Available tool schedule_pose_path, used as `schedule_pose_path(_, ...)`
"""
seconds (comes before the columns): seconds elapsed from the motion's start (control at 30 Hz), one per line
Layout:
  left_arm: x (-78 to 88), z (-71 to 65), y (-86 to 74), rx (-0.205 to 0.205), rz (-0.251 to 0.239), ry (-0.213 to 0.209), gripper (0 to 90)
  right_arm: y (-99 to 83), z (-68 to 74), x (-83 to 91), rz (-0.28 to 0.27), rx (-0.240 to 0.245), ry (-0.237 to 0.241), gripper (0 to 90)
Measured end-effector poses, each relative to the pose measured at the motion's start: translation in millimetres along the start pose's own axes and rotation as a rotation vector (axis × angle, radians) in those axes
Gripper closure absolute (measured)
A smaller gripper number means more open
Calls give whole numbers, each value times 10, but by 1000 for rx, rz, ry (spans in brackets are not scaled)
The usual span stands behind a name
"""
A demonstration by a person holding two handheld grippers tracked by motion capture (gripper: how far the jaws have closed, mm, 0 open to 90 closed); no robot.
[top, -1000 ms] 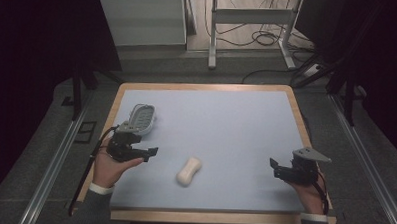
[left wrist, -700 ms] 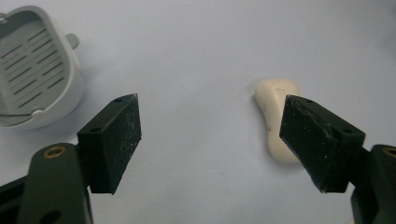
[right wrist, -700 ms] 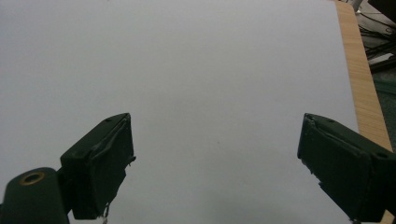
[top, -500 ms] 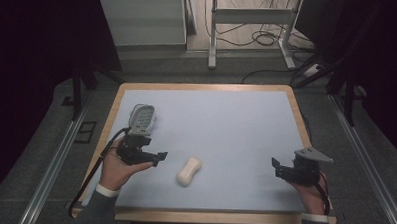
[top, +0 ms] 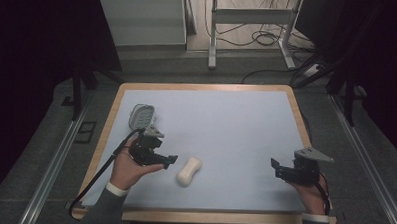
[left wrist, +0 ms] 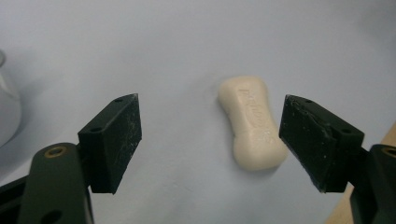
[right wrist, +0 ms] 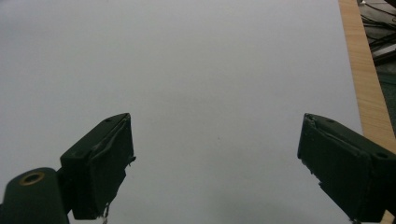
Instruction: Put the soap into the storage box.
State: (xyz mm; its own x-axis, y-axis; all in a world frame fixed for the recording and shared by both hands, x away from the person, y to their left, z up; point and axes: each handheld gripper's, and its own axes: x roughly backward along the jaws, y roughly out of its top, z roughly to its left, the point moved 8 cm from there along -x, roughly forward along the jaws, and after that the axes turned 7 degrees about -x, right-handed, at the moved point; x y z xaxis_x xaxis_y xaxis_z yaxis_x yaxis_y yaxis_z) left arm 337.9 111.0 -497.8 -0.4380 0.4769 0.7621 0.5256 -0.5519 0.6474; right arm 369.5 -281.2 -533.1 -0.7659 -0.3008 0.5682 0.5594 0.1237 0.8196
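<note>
Left tongs (top: 171, 160) low over the bench (top: 226, 123), jaws wide, nothing held; left hand (top: 129, 164) wrapped under the body, forearm in from the bottom-left. Soap bar (top: 189, 171) flat on the blue mat just right of those jaws, apart from them; long axis diagonal, nearer end down-left. In the left gripper view soap bar (left wrist: 252, 122) ahead between the jaws, nearer the right one, lengthwise away from the camera. White dish (top: 141, 115) behind the left hand. Right tongs (top: 274, 167) well apart at the right edge, wide, empty. Left clearly nearer; likely a short push forward, then close across the waist.
</note>
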Motion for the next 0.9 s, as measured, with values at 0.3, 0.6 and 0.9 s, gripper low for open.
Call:
schedule_pose_path(0.3,-152,-108,71,-22,42,-31,212,-18,-19,-23,11,-5,-13,103)
schedule_pose_path(0.6,-408,-276,35,-42,92,-58,210,-40,-1,-48,25,10,-14,102)
schedule_pose_path(0.9,-660,-360,-50,-41,171,-72,211,-61,-14,-67,38,6,-23,102)
